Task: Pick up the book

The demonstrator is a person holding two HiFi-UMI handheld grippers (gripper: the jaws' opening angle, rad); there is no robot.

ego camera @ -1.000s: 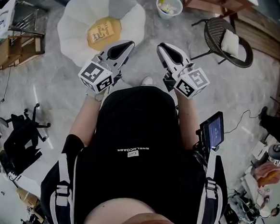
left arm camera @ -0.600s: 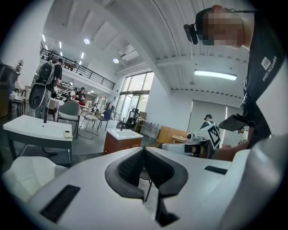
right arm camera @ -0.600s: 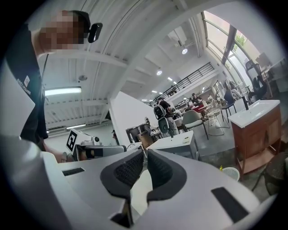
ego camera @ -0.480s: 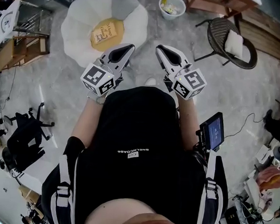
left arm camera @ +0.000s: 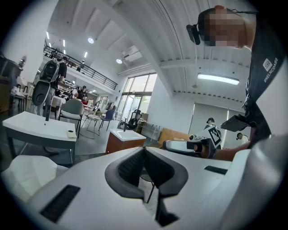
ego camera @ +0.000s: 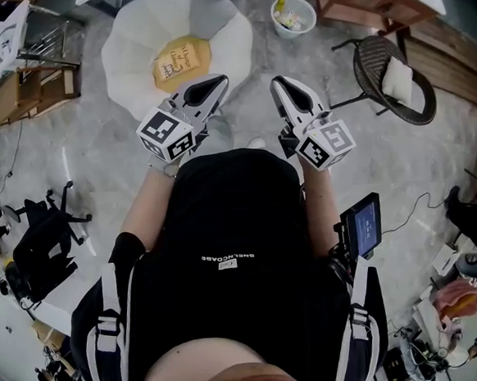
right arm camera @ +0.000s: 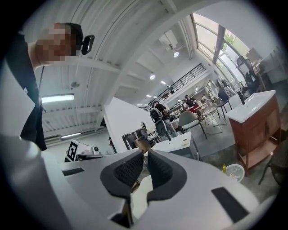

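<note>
The book [ego camera: 182, 56], yellow-covered, lies flat in the dip at the middle of the white table [ego camera: 136, 30] in the upper left of the head view; nothing touches it, and it looks an easy reach from above, since nothing else shares the top with it.

The left gripper [ego camera: 217, 80] is held at chest height just below and to the right of the table's edge, near the book but apart from it; its jaws are pressed together with nothing between them, which suits carrying it forward rather than grasping. They would need to part before a grip on the cover.

The right gripper [ego camera: 278, 83] is held beside it at the same height, tips over bare floor; its jaws also meet, empty. By my reading it waits in reserve, as the book lies on the left side.

Further out, a small bin [ego camera: 293, 13] stands at the top centre; a wicker chair [ego camera: 395, 75] at the upper right, well clear of the reach.
</note>
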